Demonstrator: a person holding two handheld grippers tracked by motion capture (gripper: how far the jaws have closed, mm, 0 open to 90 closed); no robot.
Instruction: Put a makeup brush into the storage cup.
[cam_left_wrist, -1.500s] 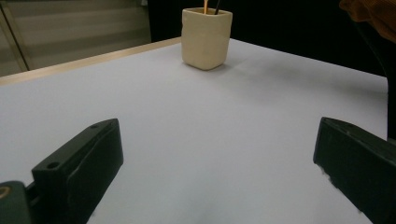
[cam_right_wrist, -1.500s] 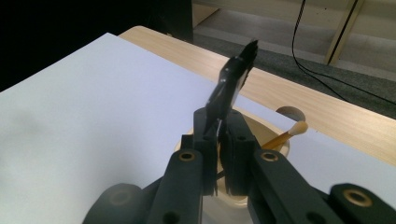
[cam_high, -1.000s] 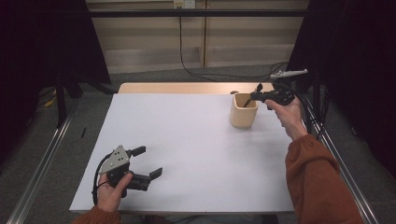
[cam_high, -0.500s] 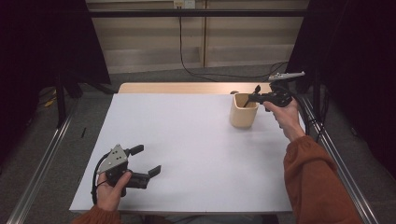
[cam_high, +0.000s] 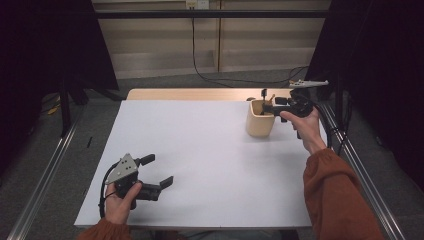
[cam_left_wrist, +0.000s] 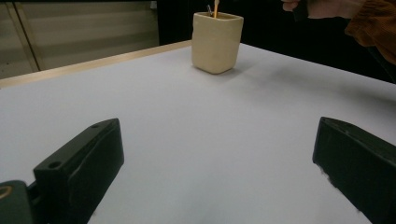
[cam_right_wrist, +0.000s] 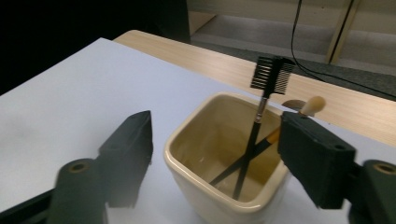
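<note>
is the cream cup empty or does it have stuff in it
Not empty. In the right gripper view the cream cup holds a black comb brush and an orange-handled brush, both leaning against its far rim.

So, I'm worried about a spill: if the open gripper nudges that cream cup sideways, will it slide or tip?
The cup looks thick-walled and glazed with a broad squarish base, so it would likely slide on the smooth white table rather than tip. The comb brush leans loose inside and would probably rattle. The right hand-held gripper straddles the rim.
</note>
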